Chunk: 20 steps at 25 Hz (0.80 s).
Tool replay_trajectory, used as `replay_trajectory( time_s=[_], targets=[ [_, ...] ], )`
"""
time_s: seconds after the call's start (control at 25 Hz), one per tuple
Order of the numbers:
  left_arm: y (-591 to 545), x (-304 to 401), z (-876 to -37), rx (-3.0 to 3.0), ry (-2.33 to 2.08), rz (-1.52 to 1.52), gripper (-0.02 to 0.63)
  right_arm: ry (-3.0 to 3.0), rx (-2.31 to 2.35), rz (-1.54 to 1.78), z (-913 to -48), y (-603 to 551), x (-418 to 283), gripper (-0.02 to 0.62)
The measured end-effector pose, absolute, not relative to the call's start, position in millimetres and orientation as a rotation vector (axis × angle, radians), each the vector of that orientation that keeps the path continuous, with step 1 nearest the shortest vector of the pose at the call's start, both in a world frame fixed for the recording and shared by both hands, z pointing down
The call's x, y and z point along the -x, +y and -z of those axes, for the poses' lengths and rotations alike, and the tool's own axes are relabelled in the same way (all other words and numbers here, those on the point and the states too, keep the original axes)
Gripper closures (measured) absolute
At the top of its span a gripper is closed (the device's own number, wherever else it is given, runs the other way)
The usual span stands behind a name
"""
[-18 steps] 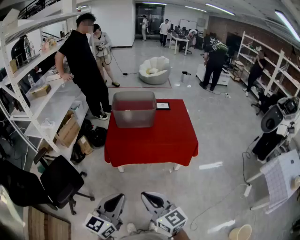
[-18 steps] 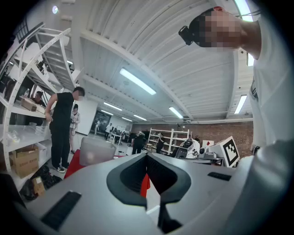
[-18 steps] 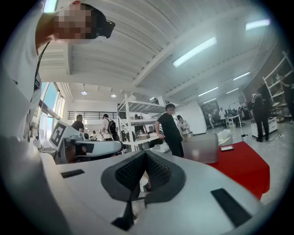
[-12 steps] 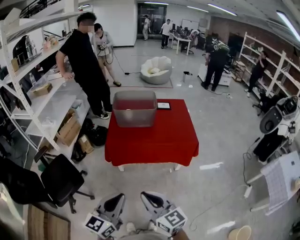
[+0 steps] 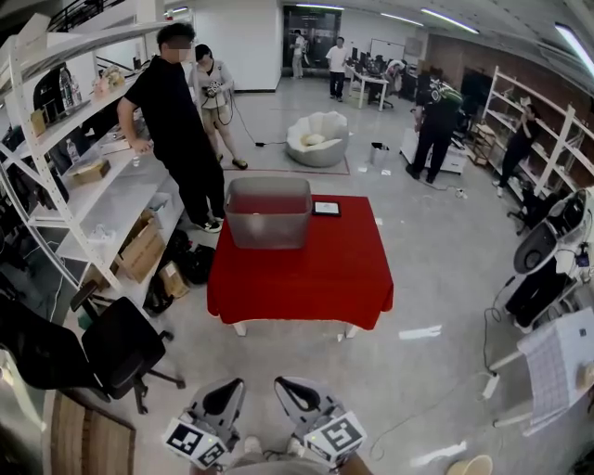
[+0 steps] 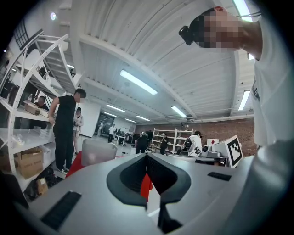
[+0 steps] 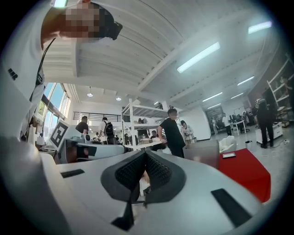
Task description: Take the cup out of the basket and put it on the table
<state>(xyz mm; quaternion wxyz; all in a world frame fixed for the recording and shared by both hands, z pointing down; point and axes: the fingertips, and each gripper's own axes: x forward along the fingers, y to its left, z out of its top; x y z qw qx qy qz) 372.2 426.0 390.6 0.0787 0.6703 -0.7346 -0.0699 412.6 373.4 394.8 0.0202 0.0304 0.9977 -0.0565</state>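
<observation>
Overall: bright, even indoor light in all three views.
Source: long rows of ceiling strip lights (image 5: 408, 19); in the right gripper view daylight also enters by windows (image 7: 50, 98) at the left.
Glare: the tubes blow out to white; the grey floor (image 5: 445, 269) shows a pale sheen far back.
Shadows: soft and short, with a faint one under the red tabletop (image 5: 306, 269).
Distortion: strong fisheye; the shelving (image 5: 111, 199) bows at the head view's edge, and both gripper views end in black rounded corners.
Focus: the left gripper (image 6: 147, 155) and right gripper (image 7: 145, 153) loom close and slightly soft; the room behind reads clearer.
</observation>
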Motion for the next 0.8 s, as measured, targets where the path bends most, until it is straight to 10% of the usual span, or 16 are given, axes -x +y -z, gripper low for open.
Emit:
replay_trajectory(
  time_s=[0.8],
  targets=[
    [392,-331,-402,-1.987,-2.198,0.221,0.600,3.104,-0.114,0.205,-407,340,-372,0.588]
  ],
)
